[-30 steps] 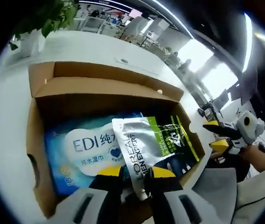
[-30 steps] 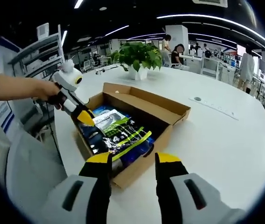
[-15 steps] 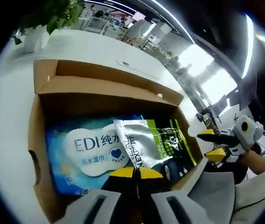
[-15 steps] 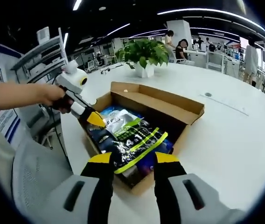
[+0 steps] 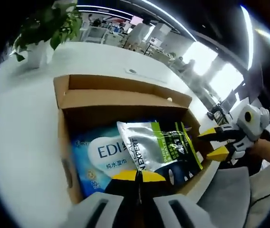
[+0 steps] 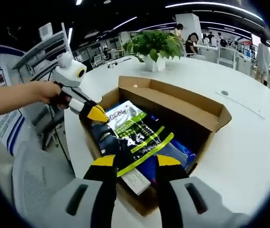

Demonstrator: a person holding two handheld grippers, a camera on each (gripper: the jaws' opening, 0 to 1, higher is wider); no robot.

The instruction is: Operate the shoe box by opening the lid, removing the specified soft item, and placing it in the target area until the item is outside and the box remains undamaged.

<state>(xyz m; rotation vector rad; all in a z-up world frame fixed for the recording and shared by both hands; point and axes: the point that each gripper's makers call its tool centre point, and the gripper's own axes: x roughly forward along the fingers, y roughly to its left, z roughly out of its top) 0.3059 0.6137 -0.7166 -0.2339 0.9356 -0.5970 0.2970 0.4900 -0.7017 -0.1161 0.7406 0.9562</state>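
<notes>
The brown shoe box [image 5: 120, 97] lies on the white table with its lid folded back. Inside it are a blue EDI wipes pack [image 5: 101, 154] and, on top, a silver, green and black soft pouch [image 5: 159, 145]. My left gripper [image 5: 137, 175] is shut on the near edge of the pouch. From the right gripper view, the left gripper [image 6: 98, 114] pinches the pouch [image 6: 135, 137] at its corner over the box's [image 6: 182, 102] left end. My right gripper [image 6: 136, 164] hangs open above the pouch's near end, and it stands open by the box's right wall as the right gripper [image 5: 210, 142].
A potted plant [image 6: 154, 45] stands on the round white table [image 6: 249, 137] behind the box; the plant [image 5: 44, 28] is beyond the lid. A grey mesh chair [image 6: 35, 190] sits at the near table edge. A person's hand [image 6: 40, 92] holds the left gripper.
The left jaws, open around the pouch's edge a second ago, have shut on it. The right gripper has come closer, over the box.
</notes>
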